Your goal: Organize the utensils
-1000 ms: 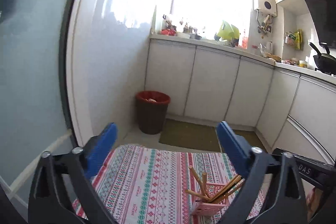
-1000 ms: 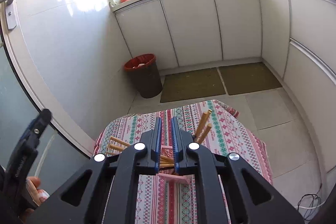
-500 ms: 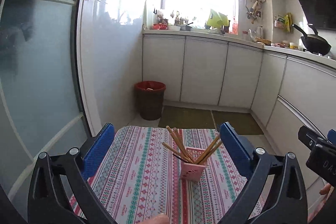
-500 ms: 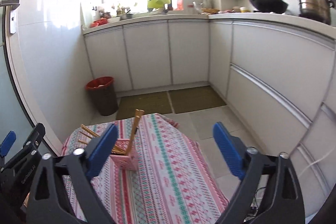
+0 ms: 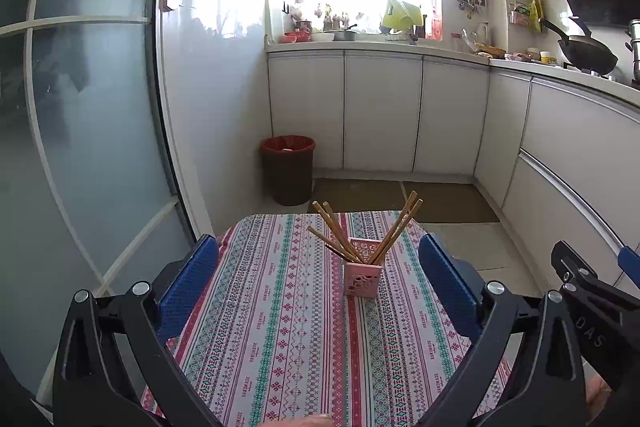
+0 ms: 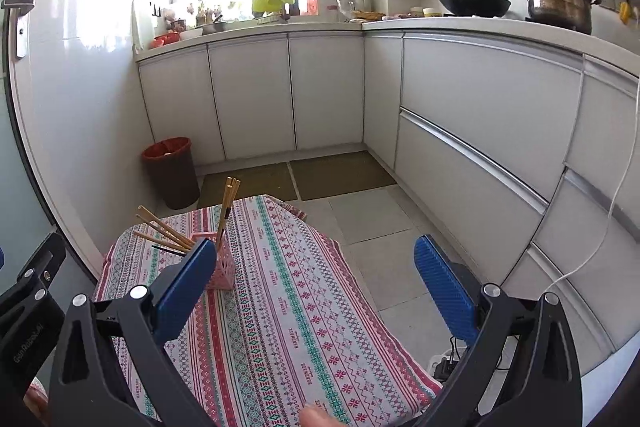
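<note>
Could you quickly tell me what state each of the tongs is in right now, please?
Left tongs: open, holding nothing.
Right tongs: open, holding nothing; the chopsticks sit in the pink holder.

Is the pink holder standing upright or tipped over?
Upright. The pink holder sits flat on the tablecloth, with the chopsticks fanning out of its open top.

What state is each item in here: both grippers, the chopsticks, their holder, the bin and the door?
left gripper: open, holding nothing.
right gripper: open, holding nothing.
chopsticks: standing in the holder, leaning apart.
pink holder: upright on the tablecloth.
red bin: upright, no lid.
glass door: shut.
</note>
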The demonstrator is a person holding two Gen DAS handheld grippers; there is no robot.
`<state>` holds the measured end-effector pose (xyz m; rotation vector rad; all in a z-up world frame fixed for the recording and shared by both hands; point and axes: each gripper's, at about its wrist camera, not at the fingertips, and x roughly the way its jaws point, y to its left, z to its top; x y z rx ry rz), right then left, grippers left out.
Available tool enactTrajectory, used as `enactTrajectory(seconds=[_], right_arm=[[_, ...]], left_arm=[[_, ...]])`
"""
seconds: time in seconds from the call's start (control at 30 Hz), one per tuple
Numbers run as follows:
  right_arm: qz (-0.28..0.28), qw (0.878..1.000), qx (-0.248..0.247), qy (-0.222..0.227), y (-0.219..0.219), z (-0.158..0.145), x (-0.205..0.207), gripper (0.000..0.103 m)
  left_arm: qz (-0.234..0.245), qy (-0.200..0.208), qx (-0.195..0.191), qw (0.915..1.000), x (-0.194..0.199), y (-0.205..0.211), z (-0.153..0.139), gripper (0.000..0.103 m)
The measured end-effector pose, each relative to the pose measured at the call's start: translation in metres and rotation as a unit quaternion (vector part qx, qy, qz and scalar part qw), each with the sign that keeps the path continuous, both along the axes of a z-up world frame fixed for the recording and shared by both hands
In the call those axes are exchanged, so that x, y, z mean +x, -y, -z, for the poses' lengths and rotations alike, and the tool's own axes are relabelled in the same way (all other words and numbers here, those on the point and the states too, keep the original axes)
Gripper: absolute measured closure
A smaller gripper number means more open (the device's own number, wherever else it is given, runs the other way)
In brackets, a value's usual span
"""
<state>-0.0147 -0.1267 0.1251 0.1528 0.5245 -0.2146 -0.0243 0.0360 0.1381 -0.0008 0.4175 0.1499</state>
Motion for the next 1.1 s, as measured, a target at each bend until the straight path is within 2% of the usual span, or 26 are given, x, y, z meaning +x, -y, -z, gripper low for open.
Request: enactTrajectory(seconds=[1.1], right_arm=[[0.0,1.0,0.011,-0.008,0.0048,0.0021,-0.0015,0.007]], left_arm=[[-0.004,0.0,0.008,1.0,-0.0018,0.0041,0.0016,0.007]])
